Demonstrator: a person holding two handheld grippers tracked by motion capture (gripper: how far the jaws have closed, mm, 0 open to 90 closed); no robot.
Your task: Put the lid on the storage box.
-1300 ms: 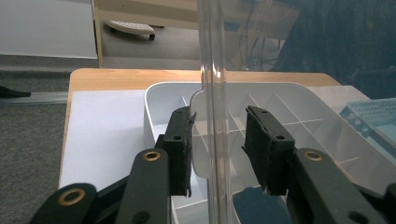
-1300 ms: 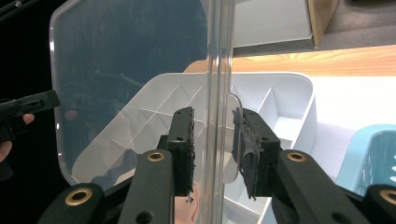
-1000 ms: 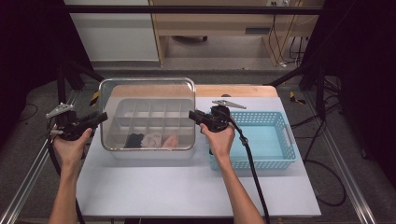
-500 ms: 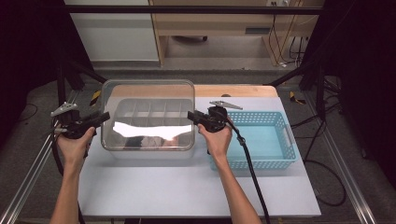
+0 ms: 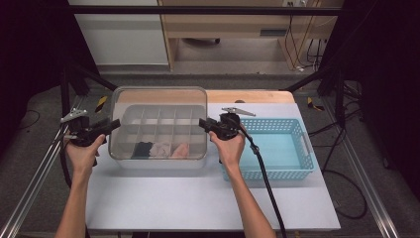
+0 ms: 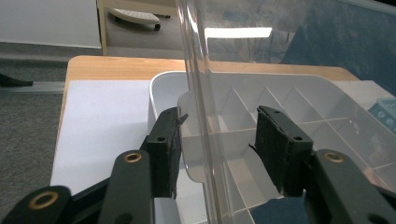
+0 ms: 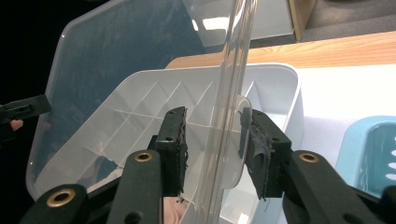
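Showing the lid-handling step at a compartmented storage box (image 5: 163, 163), which is set on the far left part of the desk (image 5: 198, 203). The clear lid (image 5: 158, 96) is seen raised and steeply tilted above the box; whether it is hinged cannot be told. Its left edge is straddled by the left gripper (image 5: 113, 124) and its right edge by the right gripper (image 5: 203, 123). In the left gripper view the lid's rim passes between the fingers (image 6: 167, 154) with a gap at each side, and the same is seen at the fingers (image 7: 173, 144) in the right gripper view. Both pairs have just been opening with the lid between them, so the lid is judged released, not clamped.

The step in hand is judged to be the letting go of the lid. For the next move, both grippers would have to be drawn sideways clear of the rim without the lid being knocked, and the lid's rest would have to be checked.

Counted: one box, one lid, two grippers, one blue basket (image 5: 277, 171) by the desk's right edge. Three soft items are counted in the near row of compartments: one dark (image 5: 142, 148), one pale (image 5: 161, 148), one pinkish (image 5: 181, 149).
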